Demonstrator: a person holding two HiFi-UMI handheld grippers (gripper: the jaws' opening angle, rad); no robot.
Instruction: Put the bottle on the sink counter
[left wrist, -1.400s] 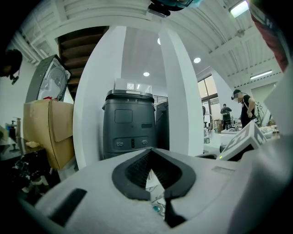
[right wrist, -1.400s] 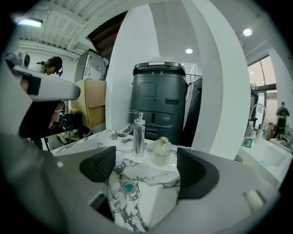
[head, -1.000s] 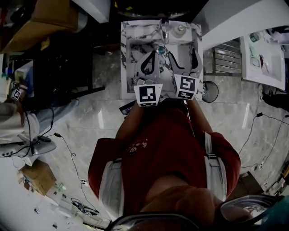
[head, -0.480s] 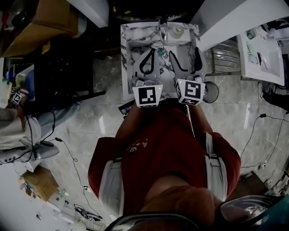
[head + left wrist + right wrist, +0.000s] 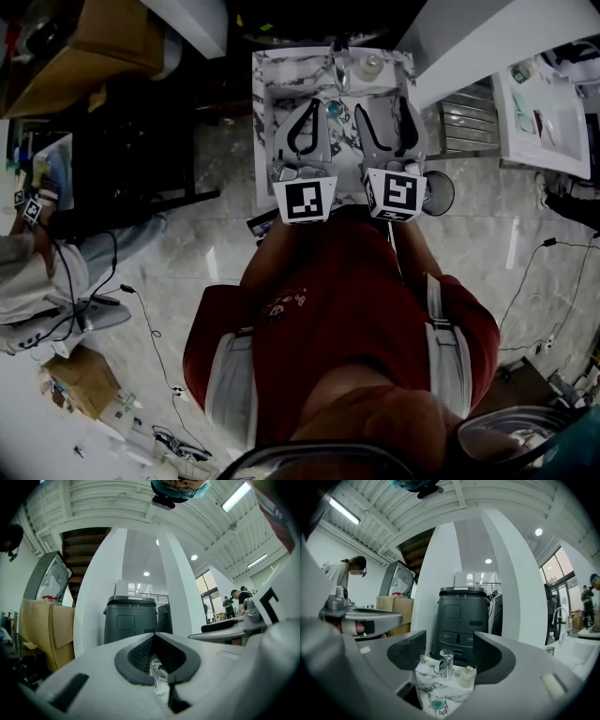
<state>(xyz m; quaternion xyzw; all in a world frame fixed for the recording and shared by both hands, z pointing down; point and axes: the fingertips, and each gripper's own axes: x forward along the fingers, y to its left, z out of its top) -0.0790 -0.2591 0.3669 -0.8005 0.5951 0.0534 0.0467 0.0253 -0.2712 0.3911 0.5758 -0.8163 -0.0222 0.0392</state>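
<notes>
Marble sink counter [image 5: 267,80] sits ahead of and below both claws, with glossy tiled floor [image 5: 187,244] around it. Dark grey unit [image 5: 465,616] and white pillar [image 5: 513,592] stand behind it. Bottle [image 5: 466,676] is upright on the counter ahead of the right claw [image 5: 449,651], just beside the faucet [image 5: 446,663], touching neither claw. Right claw is spread; jaws have just been closing, nothing between the pads. Left claw [image 5: 154,637] has its tips pressed together, empty, marble showing through the loop behind them. Vs one second ago: bottle in same spot, right claw gap narrower.
</notes>
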